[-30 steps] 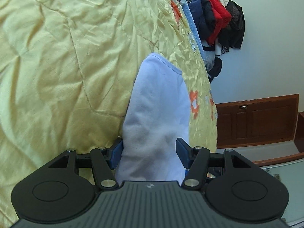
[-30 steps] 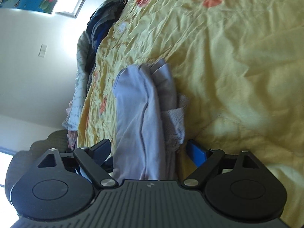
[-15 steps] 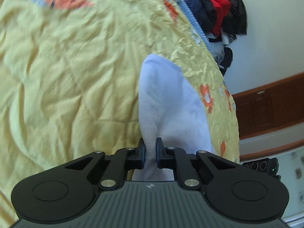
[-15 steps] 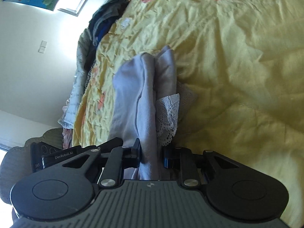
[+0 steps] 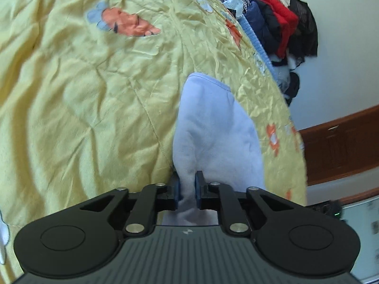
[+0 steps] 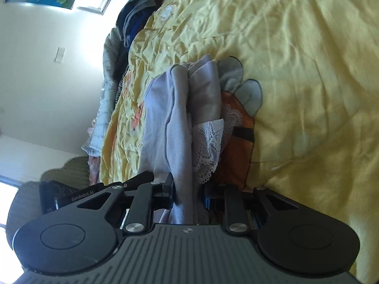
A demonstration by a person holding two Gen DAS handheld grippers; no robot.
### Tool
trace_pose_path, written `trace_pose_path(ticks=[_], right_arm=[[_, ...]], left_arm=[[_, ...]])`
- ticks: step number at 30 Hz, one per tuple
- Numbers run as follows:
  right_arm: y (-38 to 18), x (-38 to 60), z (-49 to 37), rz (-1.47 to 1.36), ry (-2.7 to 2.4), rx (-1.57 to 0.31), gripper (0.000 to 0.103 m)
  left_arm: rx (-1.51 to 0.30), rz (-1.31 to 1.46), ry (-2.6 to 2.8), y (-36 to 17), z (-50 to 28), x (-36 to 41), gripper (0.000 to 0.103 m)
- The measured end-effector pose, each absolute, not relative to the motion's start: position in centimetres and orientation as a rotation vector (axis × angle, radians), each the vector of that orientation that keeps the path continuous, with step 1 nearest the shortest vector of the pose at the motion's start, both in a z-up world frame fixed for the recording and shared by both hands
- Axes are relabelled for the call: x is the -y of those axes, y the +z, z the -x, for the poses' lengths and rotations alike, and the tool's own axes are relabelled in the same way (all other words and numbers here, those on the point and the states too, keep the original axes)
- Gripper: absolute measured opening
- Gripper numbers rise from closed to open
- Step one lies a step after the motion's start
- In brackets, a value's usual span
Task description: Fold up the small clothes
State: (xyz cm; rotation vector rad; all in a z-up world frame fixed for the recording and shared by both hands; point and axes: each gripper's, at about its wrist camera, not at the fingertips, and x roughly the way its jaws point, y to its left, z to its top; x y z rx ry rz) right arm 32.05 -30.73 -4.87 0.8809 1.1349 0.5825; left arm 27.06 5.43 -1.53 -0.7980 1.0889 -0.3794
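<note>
A small pale lilac garment (image 5: pixel 213 127) lies on the yellow quilt (image 5: pixel 94 94), and its near edge is bunched up into my left gripper (image 5: pixel 187 187). The blue pads press on that cloth, though the jaws are easing apart slightly. In the right wrist view the same garment (image 6: pixel 180 108) hangs in folds with a white lace trim (image 6: pixel 208 139) on its right side. My right gripper (image 6: pixel 188 187) is shut on a thick fold of it. The cloth rises off the quilt (image 6: pixel 296 59) towards both grippers.
A heap of dark and red clothes (image 5: pixel 277 26) lies past the bed's far edge, with a wooden cabinet (image 5: pixel 343 146) on the right. Another clothes pile (image 6: pixel 135 16) lies along the bed's edge in the right wrist view. An orange flower print (image 6: pixel 236 142) shows under the garment.
Both grippers stood open around the garment's edge, then closed on it. Since then they have drawn the cloth up and across the quilt, bringing an orange flower print into the right wrist view.
</note>
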Motion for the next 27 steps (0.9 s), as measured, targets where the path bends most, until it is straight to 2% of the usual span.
trace_pose_path(ticks=[2,4,8,9,11,13,15,17,19,23,27], right_arm=[[-5.1,31.2,-31.6,-0.923,0.561,-1.135,0.033],[-4.6,31.4,-30.9,-0.914,0.549,-1.128,0.049],[-2.8,31.9,-28.2,-0.872,0.566,-1.079,0.058],[-2.4,31.7,-27.4,-0.847,0.580,-1.073,0.064],[-1.6,31.1,-26.2,-0.753,0.583,-1.066,0.066],[-1.8,30.6,-25.5,-0.715,0.590,-1.102,0.065],[-2.6,30.2,-24.9,-0.720,0.600,-1.134,0.063],[-2.9,29.8,-24.9,-0.740,0.614,-1.147,0.054],[-3.1,29.7,-25.4,-0.775,0.595,-1.198,0.025],[-2.3,30.1,-25.5,-0.825,0.622,-1.189,0.022],[-3.5,30.2,-25.5,-0.807,0.587,-1.231,0.022]], left_arm=[[-1.106,0.804,-0.368,-1.5,-27.0,-5.9,0.027],[-1.085,0.777,-0.355,-0.4,-26.1,-6.5,0.028],[-0.995,0.606,-0.385,2.6,-22.9,-5.5,0.029],[-1.005,0.578,-0.406,2.5,-22.2,-4.8,0.029],[-1.030,0.491,-0.389,1.7,-21.1,-3.4,0.029],[-1.031,0.458,-0.362,0.9,-20.3,-3.0,0.029],[-1.054,0.536,-0.370,0.4,-20.3,-3.5,0.030],[-1.083,0.574,-0.389,0.5,-20.7,-3.8,0.030],[-1.109,0.608,-0.419,0.8,-21.2,-4.3,0.029],[-1.110,0.614,-0.480,1.4,-21.4,-4.9,0.029],[-1.113,0.568,-0.443,-0.6,-21.1,-4.1,0.032]])
